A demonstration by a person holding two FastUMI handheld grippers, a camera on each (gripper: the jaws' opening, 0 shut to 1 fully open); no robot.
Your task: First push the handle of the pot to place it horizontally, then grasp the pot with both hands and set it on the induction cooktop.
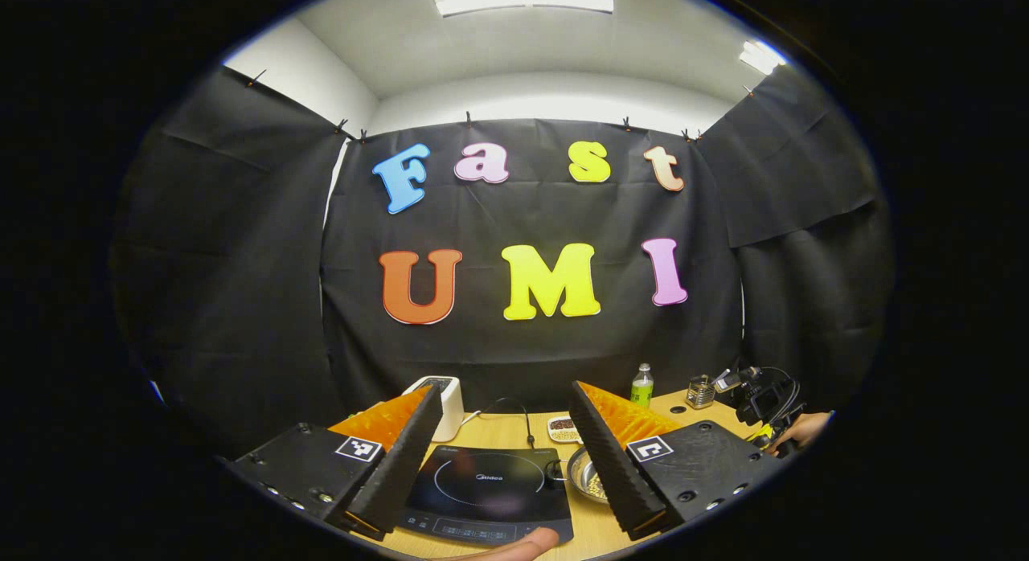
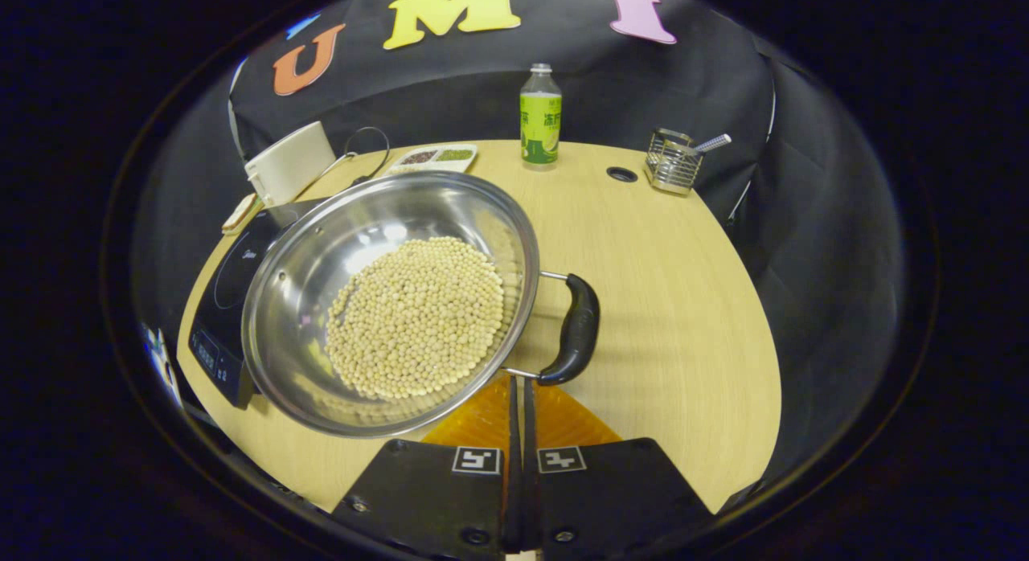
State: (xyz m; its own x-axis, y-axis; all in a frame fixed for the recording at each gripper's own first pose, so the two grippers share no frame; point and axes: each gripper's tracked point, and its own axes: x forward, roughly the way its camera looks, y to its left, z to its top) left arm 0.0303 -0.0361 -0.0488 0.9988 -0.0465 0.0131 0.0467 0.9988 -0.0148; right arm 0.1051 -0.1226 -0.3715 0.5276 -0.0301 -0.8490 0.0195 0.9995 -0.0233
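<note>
the wooden table (image 2: pixel 683 304) carries everything. on it the induction cooktop (image 1: pixel 489 489) lies flat, and the pot (image 2: pixel 386 304), full of pale beans (image 2: pixel 414 328), sits just beside it with its rim overlapping the cooktop's edge. the pot's black handle (image 2: pixel 575 329) points right. the left gripper (image 1: pixel 506 432) hangs wide open above the cooktop. the right gripper (image 2: pixel 519 400) has its fingers pressed together, empty, just below the handle.

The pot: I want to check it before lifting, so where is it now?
In the right gripper view the pot, full of beans, sits on the wooden table beside the induction cooktop, its black handle just ahead of the right gripper.
</note>
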